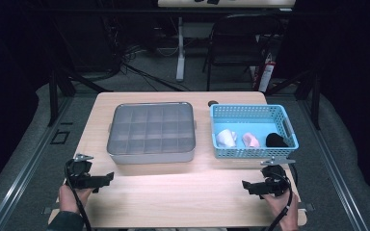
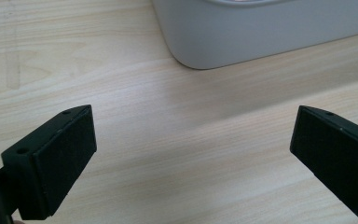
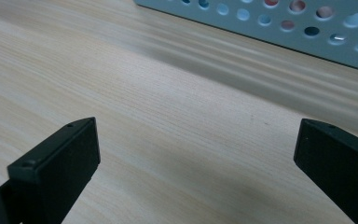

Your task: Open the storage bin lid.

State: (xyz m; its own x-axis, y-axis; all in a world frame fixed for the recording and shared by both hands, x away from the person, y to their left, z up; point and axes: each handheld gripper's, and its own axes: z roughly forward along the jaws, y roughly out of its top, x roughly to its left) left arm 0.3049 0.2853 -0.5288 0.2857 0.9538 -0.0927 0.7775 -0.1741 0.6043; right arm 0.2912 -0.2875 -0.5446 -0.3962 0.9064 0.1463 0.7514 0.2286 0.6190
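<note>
A person sits at the near edge of a pale wooden bench (image 1: 188, 197), a hand-held claw in each hand. The left claw (image 1: 107, 177) rests low at the near left corner of the bench, pointing inward toward the middle; its jaws are spread wide with nothing between them. In the left gripper view, bare wood lies between the two black jaws, and the rounded grey corner of a box sits just beyond them, apart from the pads.

The right claw (image 1: 246, 186) rests at the near right of the bench, also pointing inward. Its jaws too are spread wide and empty. In the right gripper view, the perforated wall of a blue basket (image 3: 279, 23) runs across the top, near the jaws but not touching them.

Toward the middle of the bench, in front of the left claw, stands a grey divided box (image 1: 151, 132) with a see-through lid; a grid of small compartments shows through it. Just beside it on the right, with a narrow gap between, stands the blue basket (image 1: 221, 151). Three rolled items lie in a row along the basket's near side: a white bundle (image 1: 225, 138) at the left, a pink bundle (image 1: 251, 140) in the middle and a black bundle (image 1: 276, 140) at the right. Both claws are well apart from each other.
</note>
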